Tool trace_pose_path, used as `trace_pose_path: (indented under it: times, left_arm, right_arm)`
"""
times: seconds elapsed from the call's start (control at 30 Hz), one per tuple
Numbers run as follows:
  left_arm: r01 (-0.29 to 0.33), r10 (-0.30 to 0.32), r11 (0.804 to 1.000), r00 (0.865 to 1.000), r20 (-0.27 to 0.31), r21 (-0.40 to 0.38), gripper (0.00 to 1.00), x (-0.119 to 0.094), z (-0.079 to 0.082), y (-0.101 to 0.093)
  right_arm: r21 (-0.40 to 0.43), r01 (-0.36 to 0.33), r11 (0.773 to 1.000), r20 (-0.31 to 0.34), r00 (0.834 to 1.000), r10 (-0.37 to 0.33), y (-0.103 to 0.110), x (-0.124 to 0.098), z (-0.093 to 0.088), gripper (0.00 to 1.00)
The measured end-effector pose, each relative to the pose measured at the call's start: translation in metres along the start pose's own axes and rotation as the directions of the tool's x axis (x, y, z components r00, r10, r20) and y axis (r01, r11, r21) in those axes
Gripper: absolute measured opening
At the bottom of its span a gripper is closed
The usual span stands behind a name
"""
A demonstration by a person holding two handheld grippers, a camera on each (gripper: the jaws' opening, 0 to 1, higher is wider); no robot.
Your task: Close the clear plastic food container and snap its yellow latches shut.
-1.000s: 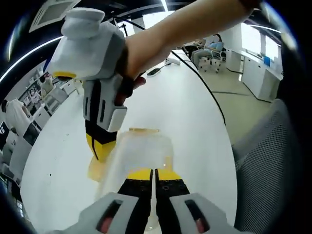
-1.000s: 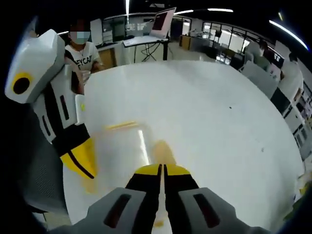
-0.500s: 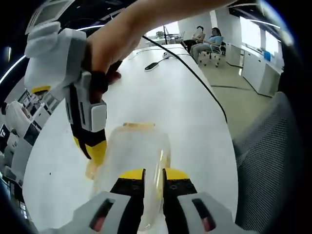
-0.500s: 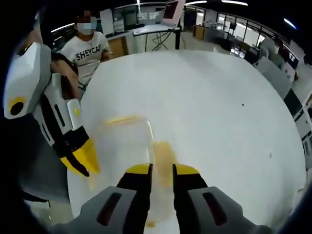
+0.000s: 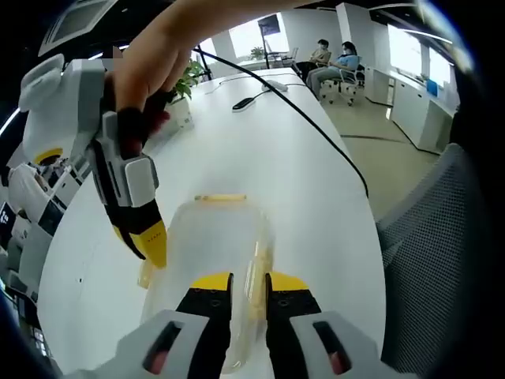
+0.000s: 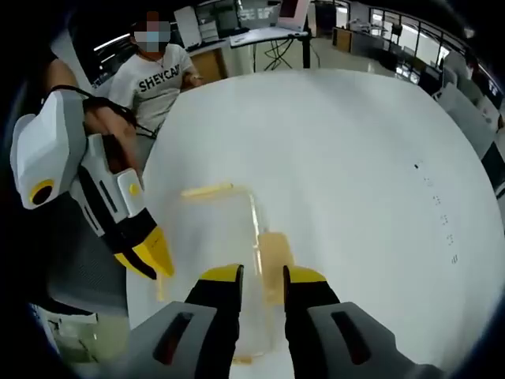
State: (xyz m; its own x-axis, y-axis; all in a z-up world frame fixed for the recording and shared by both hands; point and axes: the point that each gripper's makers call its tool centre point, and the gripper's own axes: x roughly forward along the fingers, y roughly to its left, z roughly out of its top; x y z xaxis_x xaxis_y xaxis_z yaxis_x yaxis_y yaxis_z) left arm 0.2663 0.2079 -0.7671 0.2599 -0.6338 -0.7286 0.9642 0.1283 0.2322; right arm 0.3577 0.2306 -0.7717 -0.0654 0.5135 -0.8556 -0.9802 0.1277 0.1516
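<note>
The clear plastic food container with yellow latches [image 5: 217,253] sits on the white oval worktop [image 5: 316,197] directly ahead of both tools, each approaching from an opposite side. In the left gripper view, the left tool [image 5: 246,288] has its yellow-tipped jaws slightly parted, straddling the container's near edge where a yellow latch [image 5: 260,264] runs along the rim; nothing looks pinched between them. The right tool [image 5: 150,241] comes in from the far left side of that view, its tip just beside the container's opposite edge, its jaws apparently together.

In the right gripper view, the right tool [image 6: 262,284] shows a gap between its jaws, with another yellow latch [image 6: 274,254] lying just ahead of that gap, so whether it is parted or closed is not settled between the two views. The left tool [image 6: 146,253] sits beside the container [image 6: 221,237] on its other flank.

Working from both sides probably keeps the light container from sliding while a latch is pressed. The lid appears to be down; whether the latches are snapped is unclear.
</note>
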Motion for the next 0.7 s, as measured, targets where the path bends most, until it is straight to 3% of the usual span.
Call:
trace_pose_path:
  times: [0.07, 0.27, 0.37, 0.6, 0.7]
  left_arm:
    - [-0.019, 0.019, 0.999, 1.000, -0.007, 0.034, 0.13, 0.0029, -0.0012, 0.0007]
    - [-0.029, 0.029, 0.999, 1.000, 0.012, 0.023, 0.14, 0.0045, 0.0009, 0.0030]
    - [-0.034, 0.033, 0.997, 0.999, 0.012, 0.070, 0.14, 0.0048, 0.0003, 0.0014]
    - [-0.029, 0.028, 0.994, 0.999, 0.015, 0.101, 0.14, 0.0049, -0.0005, 0.0022]
    - [-0.043, 0.039, 0.992, 0.999, 0.034, 0.116, 0.15, 0.0051, -0.0013, 0.0014]
  right_arm:
    - [-0.009, -0.015, 1.000, 0.000, 1.000, 0.015, 0.0017, 0.0013, 0.0012, 0.17]
    - [0.008, -0.053, 0.999, -0.044, 0.998, 0.053, 0.0008, 0.0018, -0.0002, 0.14]
    - [0.000, -0.073, 0.997, -0.066, 0.995, 0.073, 0.0020, 0.0025, -0.0003, 0.14]
    - [-0.015, -0.131, 0.991, -0.149, 0.981, 0.128, 0.0034, 0.0045, -0.0005, 0.15]
    - [0.016, -0.154, 0.988, -0.169, 0.973, 0.155, 0.0029, 0.0053, -0.0007, 0.16]
